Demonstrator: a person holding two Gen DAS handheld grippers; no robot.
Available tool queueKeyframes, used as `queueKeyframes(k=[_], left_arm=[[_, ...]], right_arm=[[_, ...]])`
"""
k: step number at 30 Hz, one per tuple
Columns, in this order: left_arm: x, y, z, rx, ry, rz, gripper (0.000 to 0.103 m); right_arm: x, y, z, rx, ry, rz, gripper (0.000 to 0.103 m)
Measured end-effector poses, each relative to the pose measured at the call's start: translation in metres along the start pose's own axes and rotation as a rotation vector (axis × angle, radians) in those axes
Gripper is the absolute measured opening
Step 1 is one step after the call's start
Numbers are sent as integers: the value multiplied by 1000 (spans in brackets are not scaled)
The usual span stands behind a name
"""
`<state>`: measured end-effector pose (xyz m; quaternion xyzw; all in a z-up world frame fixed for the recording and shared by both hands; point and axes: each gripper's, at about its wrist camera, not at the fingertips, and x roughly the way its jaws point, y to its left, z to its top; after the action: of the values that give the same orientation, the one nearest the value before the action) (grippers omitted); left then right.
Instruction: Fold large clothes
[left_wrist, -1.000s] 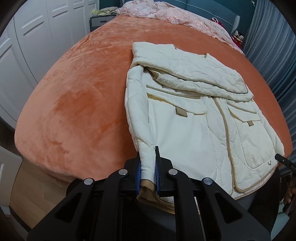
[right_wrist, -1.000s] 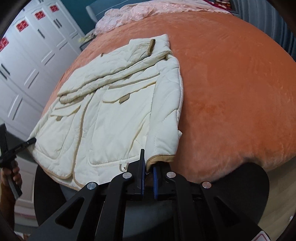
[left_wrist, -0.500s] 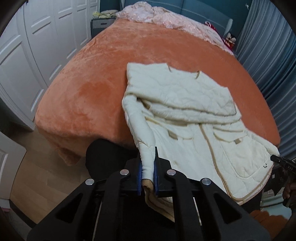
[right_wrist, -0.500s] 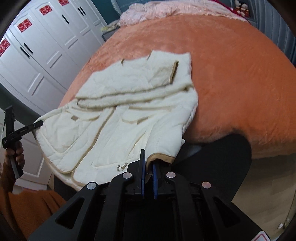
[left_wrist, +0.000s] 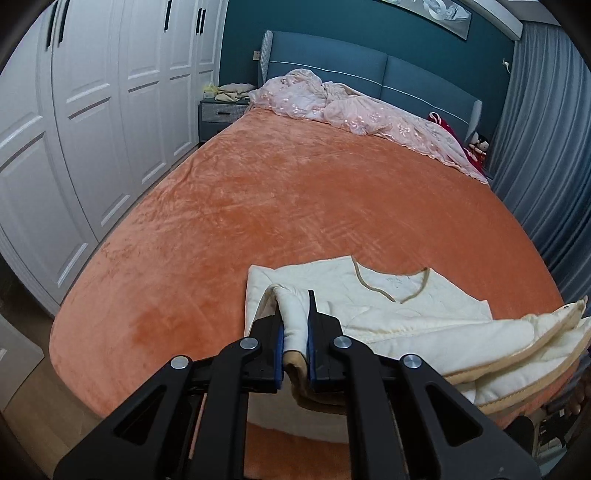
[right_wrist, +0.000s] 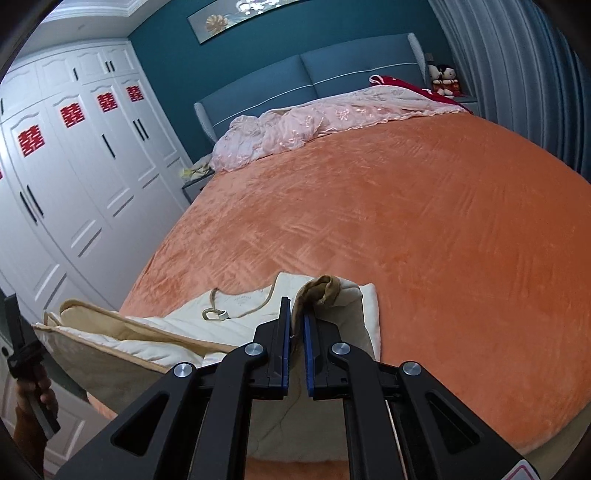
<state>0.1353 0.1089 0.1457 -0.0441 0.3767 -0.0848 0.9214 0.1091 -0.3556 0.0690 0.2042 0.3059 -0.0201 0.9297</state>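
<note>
Wide orange bed (left_wrist: 295, 206) lies bare beyond; both tongs (left_wrist: 295, 325) (right_wrist: 294, 325) pinch the cream jacket (left_wrist: 388, 306), collar far, stretched left-right at the near edge.

A jacket (left_wrist: 388, 306) lies on the bed's (left_wrist: 295, 206) near end, a quilt (left_wrist: 362, 114) behind.

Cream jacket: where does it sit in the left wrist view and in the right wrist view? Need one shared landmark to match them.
Left wrist: cream jacket at lower centre to right, hem end clamped in the left gripper.
Right wrist: cream jacket at lower left to centre, tan-edged end clamped in the right gripper.
Shared landmark: the crumpled pink quilt at the blue headboard end of the orange bedspread.
</note>
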Motion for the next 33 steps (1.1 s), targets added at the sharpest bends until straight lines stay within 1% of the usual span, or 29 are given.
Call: queueKeyframes(k=[3, 8, 14, 23, 30, 33], left_arm=[[33, -1, 10, -27, 13, 35, 8], [83, -6, 20, -18, 38, 110, 9], [129, -7, 22, -38, 93, 155, 9], [181, -5, 12, -45, 155, 207, 9], [209, -7, 4, -16, 177, 233, 11], [218, -4, -2, -20, 187, 230, 12]], right_arm=[[28, -9, 4, 41, -9, -34, 6], [67, -18, 6, 81, -6, -79, 6], [103, -25, 7, 105, 8, -113, 6], [151, -35, 1, 135, 49, -163, 6], [181, -42, -5, 139, 91, -192, 6], [191, -46, -8, 135, 113, -198, 7]])
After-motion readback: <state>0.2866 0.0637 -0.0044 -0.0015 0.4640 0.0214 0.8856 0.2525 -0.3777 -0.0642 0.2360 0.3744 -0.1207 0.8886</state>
